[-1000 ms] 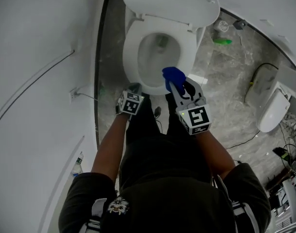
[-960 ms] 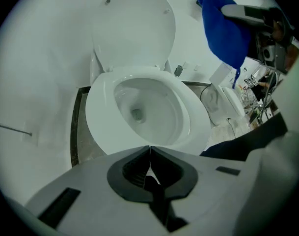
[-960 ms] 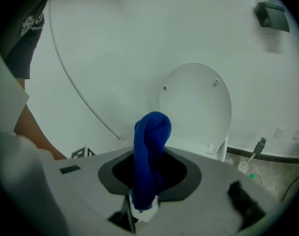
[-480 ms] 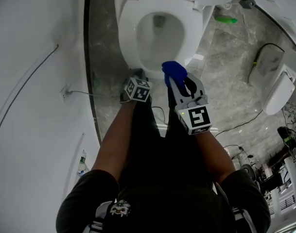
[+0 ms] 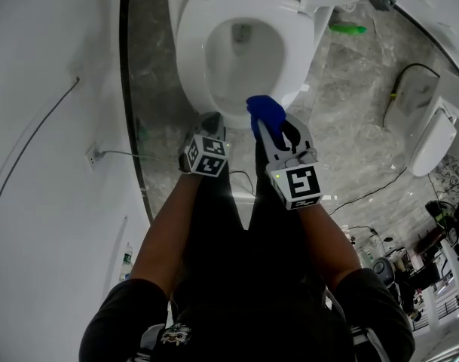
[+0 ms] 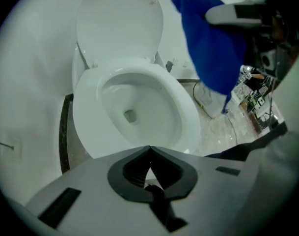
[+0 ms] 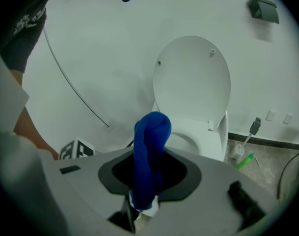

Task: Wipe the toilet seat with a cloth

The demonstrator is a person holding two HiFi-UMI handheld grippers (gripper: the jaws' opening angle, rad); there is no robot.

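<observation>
The white toilet has its lid (image 6: 120, 23) raised and its seat (image 5: 190, 59) down around the bowl. A blue cloth (image 5: 265, 113) stands bunched between the jaws of my right gripper (image 5: 270, 127), just off the seat's front right edge and above it; whether it touches I cannot tell. In the right gripper view the cloth (image 7: 150, 136) rises out of the shut jaws of that gripper (image 7: 149, 156) in front of the lid (image 7: 193, 77). My left gripper (image 5: 211, 121) hovers at the seat's front left, jaws shut and empty (image 6: 149, 149).
A green bottle (image 5: 347, 29) and a toilet brush (image 7: 243, 146) stand on the marble floor to the toilet's right. A loose white seat (image 5: 429, 151) and cables lie further right. The white wall (image 5: 48, 127) with a socket (image 5: 92, 155) runs close on the left.
Both grippers have sunk toward the toilet's front rim, the right one still holding the cloth. The head view has shifted, so the toilet sits higher in the frame.
</observation>
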